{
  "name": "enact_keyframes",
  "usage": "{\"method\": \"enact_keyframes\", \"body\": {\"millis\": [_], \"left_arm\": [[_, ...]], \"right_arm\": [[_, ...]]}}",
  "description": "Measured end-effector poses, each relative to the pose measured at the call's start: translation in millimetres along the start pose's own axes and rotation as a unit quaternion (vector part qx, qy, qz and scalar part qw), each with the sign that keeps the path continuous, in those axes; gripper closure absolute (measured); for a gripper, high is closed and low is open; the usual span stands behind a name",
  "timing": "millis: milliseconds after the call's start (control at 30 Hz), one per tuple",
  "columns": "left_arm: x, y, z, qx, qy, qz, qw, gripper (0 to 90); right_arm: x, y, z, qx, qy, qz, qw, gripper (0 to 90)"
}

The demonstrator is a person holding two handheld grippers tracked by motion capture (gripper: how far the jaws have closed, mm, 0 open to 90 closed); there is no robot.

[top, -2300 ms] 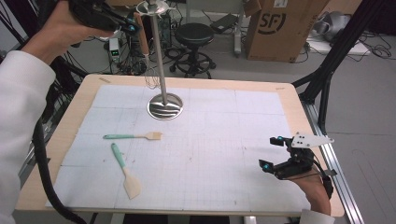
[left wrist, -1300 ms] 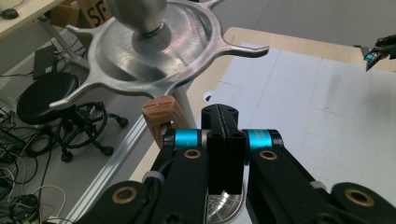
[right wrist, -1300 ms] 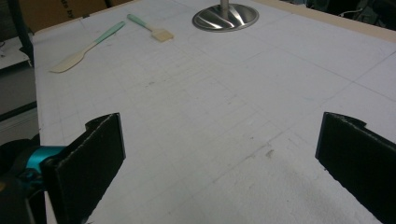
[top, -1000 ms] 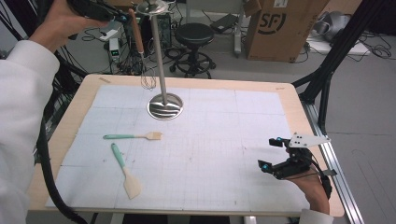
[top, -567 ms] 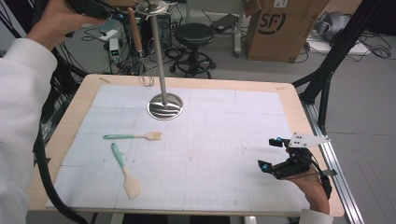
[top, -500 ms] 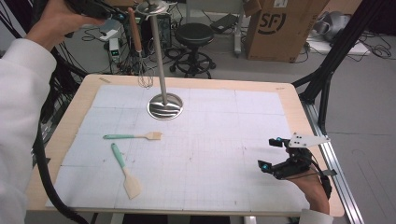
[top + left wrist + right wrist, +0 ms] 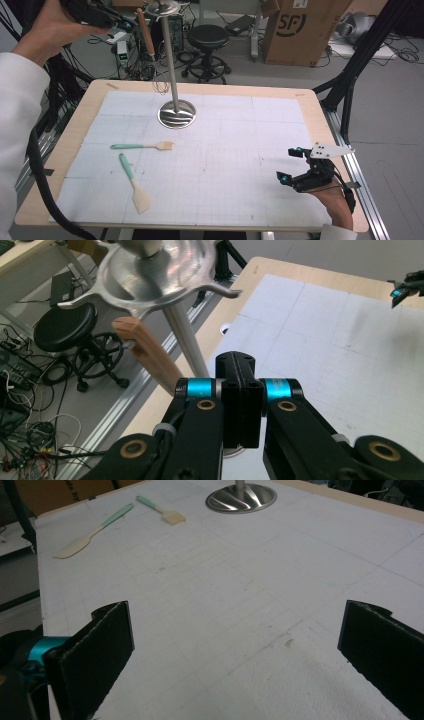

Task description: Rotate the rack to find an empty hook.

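Grey floor (image 7: 390, 115) behind wooden table (image 7: 320, 107). Black stool (image 7: 210, 37) just beyond table's far edge; cardboard box (image 7: 295, 30) right of stool; cable tangle (image 7: 135, 65) left of stool.

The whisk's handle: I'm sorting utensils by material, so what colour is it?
Light brown wood, on the whisk's handle hanging from the metal stand; clearest in the left gripper view.

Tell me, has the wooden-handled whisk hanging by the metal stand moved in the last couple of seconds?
Yes. The whisk has drifted right, from a clear gap to close beside the stand's pole, now hanging free of the shut left hand-held gripper.
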State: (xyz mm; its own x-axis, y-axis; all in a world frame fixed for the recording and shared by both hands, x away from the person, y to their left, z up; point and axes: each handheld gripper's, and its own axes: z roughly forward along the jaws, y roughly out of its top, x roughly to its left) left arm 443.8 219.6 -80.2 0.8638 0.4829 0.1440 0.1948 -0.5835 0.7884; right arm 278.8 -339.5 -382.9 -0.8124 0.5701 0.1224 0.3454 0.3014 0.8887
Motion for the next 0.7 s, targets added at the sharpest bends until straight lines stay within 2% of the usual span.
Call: {"method": "enact_keyframes", "body": {"millis": [133,367,533,700], "left_arm": [[-12.0,3.2,-4.8,-0.008,-0.002,0.003,1.0,90.0],[-29.9,10.8,-5.3,-0.006,0.001,0.009,0.9999,90.0],[-40.2,18.6,0.5,-0.008,0.0,0.01,0.9999,90.0],[-45.0,25.6,8.2,-0.006,-0.002,0.013,0.9999,90.0]], "right_arm": [[1.8,1.2,-0.9,-0.001,0.003,-0.001,1.0,0.1],[2.7,1.3,0.3,-0.001,0.005,-0.003,1.0,0.1],[3.6,1.7,-1.4,-0.007,0.005,-0.004,1.0,0.1],[4.3,1.5,-2.3,-0.009,0.007,-0.005,0.9999,0.1]]}}
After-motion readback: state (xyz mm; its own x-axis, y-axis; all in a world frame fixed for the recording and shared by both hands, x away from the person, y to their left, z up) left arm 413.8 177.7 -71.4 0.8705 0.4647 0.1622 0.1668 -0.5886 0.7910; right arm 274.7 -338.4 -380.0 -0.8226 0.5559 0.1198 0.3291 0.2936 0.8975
